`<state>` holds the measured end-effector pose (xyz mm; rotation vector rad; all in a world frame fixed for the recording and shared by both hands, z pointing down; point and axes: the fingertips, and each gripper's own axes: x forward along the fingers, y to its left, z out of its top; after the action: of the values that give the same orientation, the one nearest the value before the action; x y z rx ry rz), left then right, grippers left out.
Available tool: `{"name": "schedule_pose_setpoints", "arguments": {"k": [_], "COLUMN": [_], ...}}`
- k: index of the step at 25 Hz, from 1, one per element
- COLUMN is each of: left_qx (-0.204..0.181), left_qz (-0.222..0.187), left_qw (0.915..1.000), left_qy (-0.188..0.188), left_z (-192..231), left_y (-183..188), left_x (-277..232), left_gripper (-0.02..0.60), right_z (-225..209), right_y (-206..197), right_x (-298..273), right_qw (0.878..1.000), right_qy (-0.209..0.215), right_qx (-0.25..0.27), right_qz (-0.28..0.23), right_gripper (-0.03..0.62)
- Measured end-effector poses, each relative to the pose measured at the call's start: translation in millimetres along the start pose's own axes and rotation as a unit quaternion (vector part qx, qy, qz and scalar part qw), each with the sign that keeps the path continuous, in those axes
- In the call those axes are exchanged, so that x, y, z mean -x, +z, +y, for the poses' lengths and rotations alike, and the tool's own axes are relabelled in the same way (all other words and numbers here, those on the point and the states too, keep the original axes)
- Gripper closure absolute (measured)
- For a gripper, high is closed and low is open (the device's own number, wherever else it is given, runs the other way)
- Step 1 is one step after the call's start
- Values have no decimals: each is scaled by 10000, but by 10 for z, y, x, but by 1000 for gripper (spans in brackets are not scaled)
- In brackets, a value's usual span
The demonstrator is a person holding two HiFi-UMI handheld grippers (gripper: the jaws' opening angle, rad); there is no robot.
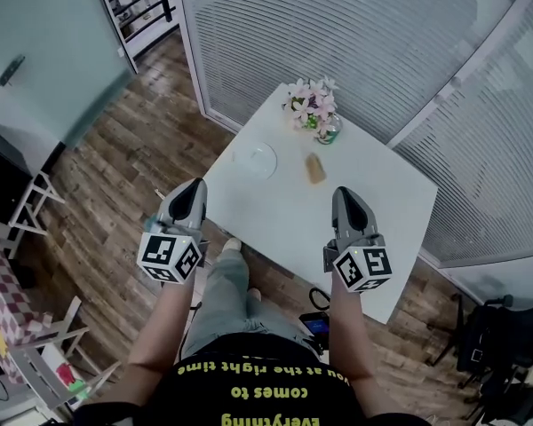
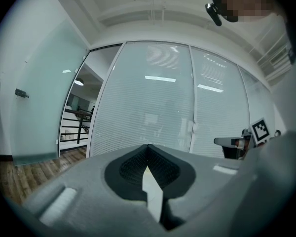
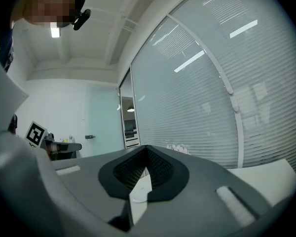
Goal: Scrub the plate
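**Head view.** We note a white table (image 1: pixel 373 193) bearing three items. The plate (image 1: pixel 259 159), pale and shallow, lies towards the table's left side and appears empty. A small tan pad (image 1: pixel 315 169) lies just beside it to the right, not touching it. At the far corner a green vessel (image 1: pixel 330 131) holds a bunch of pink flowers (image 1: pixel 310 103).

Both forearms reach forward from the torso, side by side. The left gripper (image 1: pixel 194 187) shows at the table's near-left corner. The right gripper (image 1: pixel 341 193) shows over the near edge. Both point level and are well apart from the plate.

**Left gripper view.** The left gripper (image 2: pixel 148 148) has its jaws closed together at the tips, with nothing between them. Ahead we see only a blind-covered glass partition (image 2: pixel 153 98). The right gripper's marker cube (image 2: pixel 260 129) shows at the right.

**Right gripper view.** The right gripper (image 3: pixel 147 151) likewise has its jaws together and empty. The flowers (image 3: pixel 180 148) show small beyond the tips, and the table (image 3: pixel 271 174) shows at the lower right. The left gripper's marker cube (image 3: pixel 35 132) shows at the left.
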<state>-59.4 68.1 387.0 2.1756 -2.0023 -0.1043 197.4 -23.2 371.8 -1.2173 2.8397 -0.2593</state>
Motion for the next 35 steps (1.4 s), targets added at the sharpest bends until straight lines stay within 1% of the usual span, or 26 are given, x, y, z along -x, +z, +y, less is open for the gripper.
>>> {"name": "schedule_pose_setpoints", "arguments": {"k": [7,13,22,26,30,35], "left_qx": [74,55,76,67,155,167], "left_qz": [-11,97,163,217,278,301], "left_qw": [9997,9989,9978,9968,9955,9927], "left_qy": [-251,-447,-645,-773,-895,-1153], "left_z": [133,318,638,741,838,840], "left_y": [43,79,150,160,138,165], "left_x": [-356,-727,-1188,-1357,-1566,-1816], "left_gripper": [581,581,581,581,581,581], "right_z": [-79,-136,-178,-187,-248,-335], "right_y": [76,83,78,73,71,102], "right_x": [-292,-637,-1147,-1293,-1400,-1464], "right_qw": [9999,9996,9990,9985,9975,9955], "right_qy": [-135,-291,-434,-547,-707,-941], "right_qx": [92,41,38,20,32,66], "right_qz": [-15,-3,29,31,53,66], "right_gripper": [588,588,588,588,588,588]}}
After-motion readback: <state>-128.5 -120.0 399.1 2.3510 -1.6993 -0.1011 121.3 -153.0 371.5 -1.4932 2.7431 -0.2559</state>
